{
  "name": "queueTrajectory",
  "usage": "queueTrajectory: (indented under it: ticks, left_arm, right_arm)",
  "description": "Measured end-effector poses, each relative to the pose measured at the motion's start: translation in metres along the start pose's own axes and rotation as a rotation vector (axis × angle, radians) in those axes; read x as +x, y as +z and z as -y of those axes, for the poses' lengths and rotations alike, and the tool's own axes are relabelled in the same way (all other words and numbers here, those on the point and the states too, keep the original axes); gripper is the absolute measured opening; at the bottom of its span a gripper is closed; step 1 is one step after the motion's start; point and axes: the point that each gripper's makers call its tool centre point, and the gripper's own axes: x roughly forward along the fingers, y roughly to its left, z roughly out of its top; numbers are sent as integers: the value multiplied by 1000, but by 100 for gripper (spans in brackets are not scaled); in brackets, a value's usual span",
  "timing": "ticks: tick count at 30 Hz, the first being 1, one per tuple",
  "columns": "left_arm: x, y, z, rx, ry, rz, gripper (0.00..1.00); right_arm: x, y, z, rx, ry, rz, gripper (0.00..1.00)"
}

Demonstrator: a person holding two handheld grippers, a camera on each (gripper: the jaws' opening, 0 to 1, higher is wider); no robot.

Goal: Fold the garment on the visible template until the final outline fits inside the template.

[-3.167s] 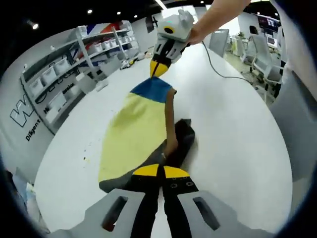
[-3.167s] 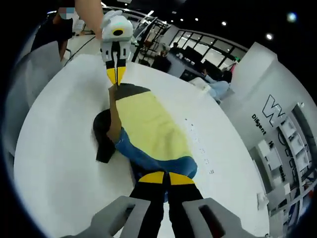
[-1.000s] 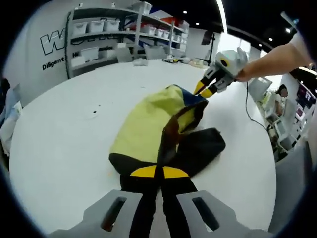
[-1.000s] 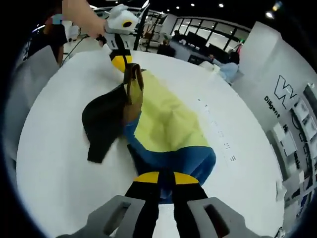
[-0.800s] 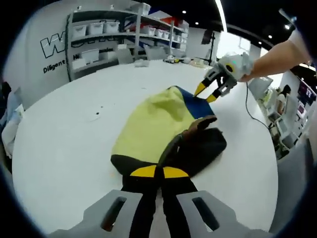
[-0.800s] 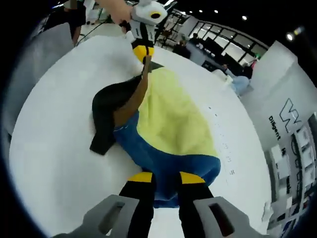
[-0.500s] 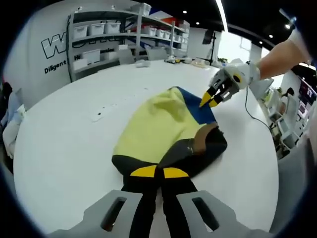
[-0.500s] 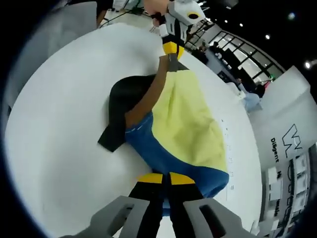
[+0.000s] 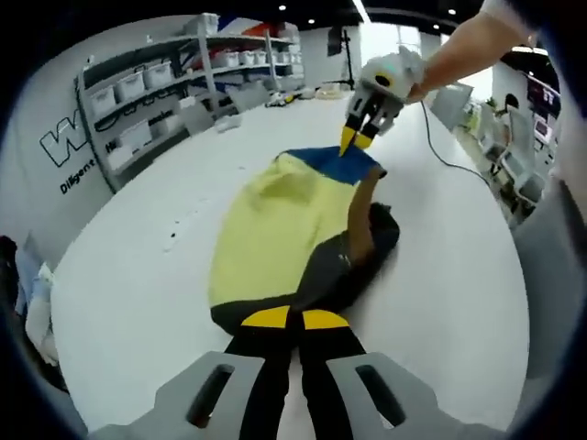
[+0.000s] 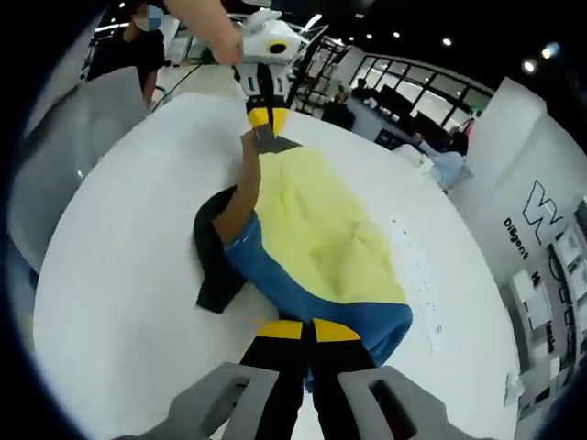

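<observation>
In the left gripper view, the left gripper (image 9: 293, 318) has its yellow-tipped black fingers (image 9: 268, 318) pressed together on the dark near hem of the yellow, blue and black fabric garment (image 9: 275, 229). The garment lies on the round white bench (image 9: 128, 275) and stretches straight ahead from those fingers. At its far end the right gripper (image 9: 359, 141), held by a person's hand (image 9: 390, 73), has its fingers clenched on the blue edge. A brown strip and a black part of the garment lie to the right of the yellow panel. Grey shelves with bins (image 9: 156, 101) stand beyond the bench, to the left.

In the right gripper view, the right gripper (image 10: 298, 331) has its fingers (image 10: 279, 330) clamped on the blue end of the garment (image 10: 316, 243), which runs ahead of them across the bench (image 10: 110, 275). At the far end the left gripper (image 10: 267, 118) has its fingers closed on the dark hem. A black part lies to the left of the blue band, flat on the bench.
</observation>
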Motion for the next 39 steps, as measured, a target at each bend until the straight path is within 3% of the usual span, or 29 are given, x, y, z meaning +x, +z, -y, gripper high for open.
queueTrajectory:
  ticks: [5, 15, 25, 34, 39]
  left_arm:
    - [-15, 5, 10, 9, -29, 14, 0]
    - [-32, 7, 28, -5, -56, 17, 0]
    - [-54, -2, 76, -40, -159, 9, 0]
    - [-88, -2, 114, -82, -262, 31, 0]
    - [-105, 1, 138, -90, -340, 30, 0]
  right_arm:
    - [-16, 6, -15, 20, 57, 13, 0]
    - [-51, 27, -71, 93, 239, 42, 0]
    - [-83, 46, -126, 174, 368, 69, 0]
    - [-113, 68, -161, 222, 459, 106, 0]
    - [-134, 82, -185, 246, 551, 117, 0]
